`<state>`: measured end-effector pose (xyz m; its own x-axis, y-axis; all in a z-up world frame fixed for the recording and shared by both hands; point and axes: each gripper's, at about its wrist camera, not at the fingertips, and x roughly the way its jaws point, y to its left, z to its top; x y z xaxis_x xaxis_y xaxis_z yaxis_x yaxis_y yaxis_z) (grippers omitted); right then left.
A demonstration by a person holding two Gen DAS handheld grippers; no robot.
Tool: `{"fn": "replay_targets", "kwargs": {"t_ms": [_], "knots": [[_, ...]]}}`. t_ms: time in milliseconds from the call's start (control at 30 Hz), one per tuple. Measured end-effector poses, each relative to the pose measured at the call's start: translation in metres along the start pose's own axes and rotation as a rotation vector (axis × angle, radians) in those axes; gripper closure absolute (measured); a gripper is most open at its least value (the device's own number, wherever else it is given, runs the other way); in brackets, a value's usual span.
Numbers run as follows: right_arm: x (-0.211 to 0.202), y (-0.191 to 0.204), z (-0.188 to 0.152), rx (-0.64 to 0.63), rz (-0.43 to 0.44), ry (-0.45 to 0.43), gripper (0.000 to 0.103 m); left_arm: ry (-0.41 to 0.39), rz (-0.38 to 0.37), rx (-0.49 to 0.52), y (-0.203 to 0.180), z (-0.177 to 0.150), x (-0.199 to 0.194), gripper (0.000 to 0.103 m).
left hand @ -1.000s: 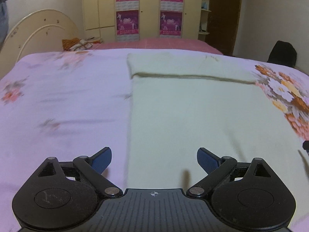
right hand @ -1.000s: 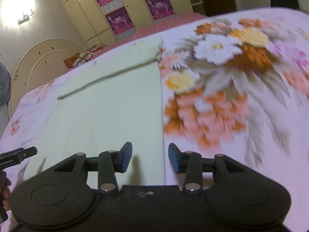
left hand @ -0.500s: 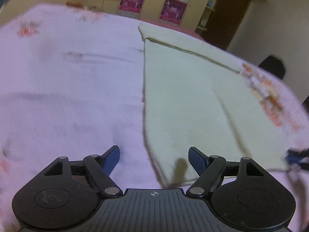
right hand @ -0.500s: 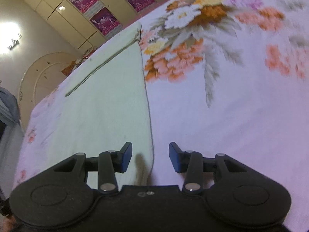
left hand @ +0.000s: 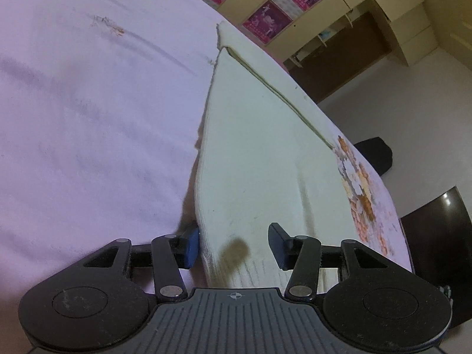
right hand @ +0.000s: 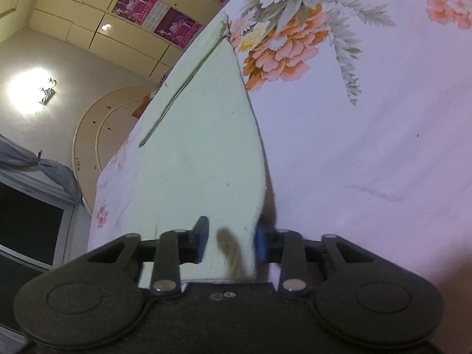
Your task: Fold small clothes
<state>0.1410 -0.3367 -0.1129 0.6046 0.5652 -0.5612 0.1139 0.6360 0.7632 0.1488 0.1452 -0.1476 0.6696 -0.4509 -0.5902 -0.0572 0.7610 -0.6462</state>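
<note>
A: Left wrist view first. Where is the cloth?

B: The pale green garment (left hand: 259,159) lies flat on the lilac bedsheet (left hand: 88,118), its far end folded over. The left gripper (left hand: 233,246) has its fingers wide apart astride the near left corner, the left pad (left hand: 191,246) just beside the edge; nothing is pinched yet. It looks like soft, light knit, limp, so I'd pinch right at that ribbed corner.

A: And against a second ago?

B: Then the gripper hung higher, well short of the corner; now it is tilted and down on it.

A: Right wrist view?

B: The right gripper (right hand: 231,244) straddles the near right corner, fingers partly open, gripping nothing I can tell. Earlier it was back from the edge with the floral print (right hand: 283,47) blurred.
</note>
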Motion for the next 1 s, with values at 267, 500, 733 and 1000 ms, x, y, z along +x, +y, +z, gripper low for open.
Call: {"fn": "replay_targets", "kwargs": {"t_ms": [267, 500, 733, 1000], "knots": [[0.007, 0.003, -0.006, -0.036, 0.019, 0.03, 0.087, 0.005, 0.047, 0.084, -0.017, -0.005, 0.003, 0.085], [0.005, 0.013, -0.002, -0.089, -0.031, 0.016, 0.097, -0.08, 0.053, 0.101, -0.024, -0.007, -0.007, 0.098], [-0.031, 0.043, -0.004, -0.21, 0.043, -0.085, 0.097, -0.196, -0.043, 0.079, -0.021, 0.001, -0.036, 0.098], [-0.006, 0.009, -0.009, -0.137, -0.075, -0.027, 0.098, -0.107, 0.055, -0.019, 0.005, -0.012, -0.009, 0.098]]}}
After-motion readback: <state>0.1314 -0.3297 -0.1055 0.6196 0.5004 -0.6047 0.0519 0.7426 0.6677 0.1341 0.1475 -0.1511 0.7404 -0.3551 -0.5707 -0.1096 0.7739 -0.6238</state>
